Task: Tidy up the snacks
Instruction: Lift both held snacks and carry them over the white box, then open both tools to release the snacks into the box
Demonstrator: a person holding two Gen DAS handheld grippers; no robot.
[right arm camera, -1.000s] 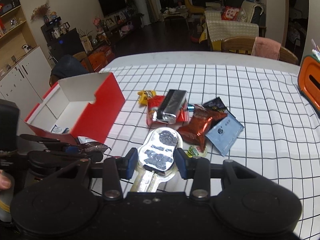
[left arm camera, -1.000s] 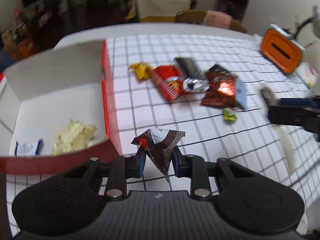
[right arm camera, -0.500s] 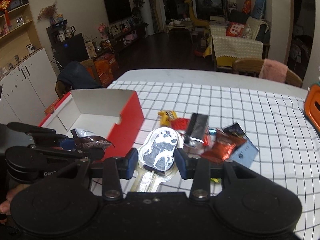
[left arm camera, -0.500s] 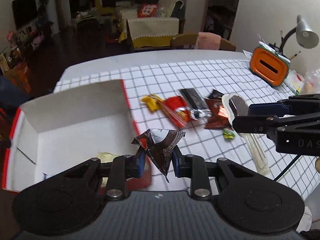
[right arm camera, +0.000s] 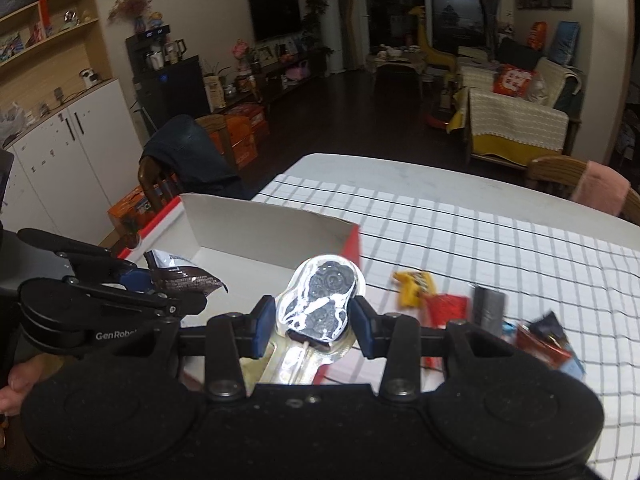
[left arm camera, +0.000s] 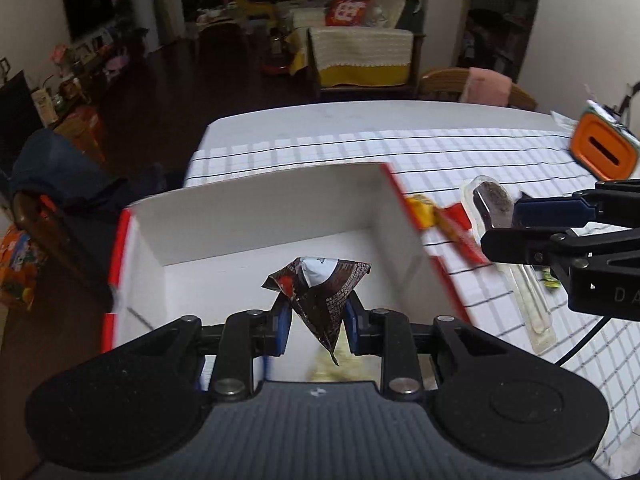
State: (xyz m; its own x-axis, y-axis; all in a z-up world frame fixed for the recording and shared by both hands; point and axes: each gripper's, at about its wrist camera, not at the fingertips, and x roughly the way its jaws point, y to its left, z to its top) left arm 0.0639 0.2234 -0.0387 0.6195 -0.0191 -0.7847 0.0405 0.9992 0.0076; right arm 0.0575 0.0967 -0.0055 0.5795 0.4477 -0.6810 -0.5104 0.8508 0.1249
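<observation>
My left gripper (left arm camera: 316,320) is shut on a dark brown triangular snack packet (left arm camera: 322,294) and holds it above the inside of the open red-and-white box (left arm camera: 256,216). A pale yellow packet (left arm camera: 332,368) lies in the box below it. My right gripper (right arm camera: 314,322) is shut on a clear-wrapped chocolate lollipop (right arm camera: 320,300) and holds it over the box's right wall (right arm camera: 352,244). The right gripper also shows in the left wrist view (left arm camera: 516,220), to the right of the box. The left gripper with its packet shows in the right wrist view (right arm camera: 160,284).
Loose snacks lie on the checked tablecloth (right arm camera: 460,240) right of the box: a yellow packet (right arm camera: 414,286), a red packet (right arm camera: 446,308), a silver-black bar (right arm camera: 488,310) and a red-brown packet (right arm camera: 542,342). An orange container (left arm camera: 602,148) stands at the far right. Chairs stand around the table.
Both grippers have moved left with their snacks. The left one went from beside the box's red wall to over its inside. The right one came from the snack pile to the box's right wall.
</observation>
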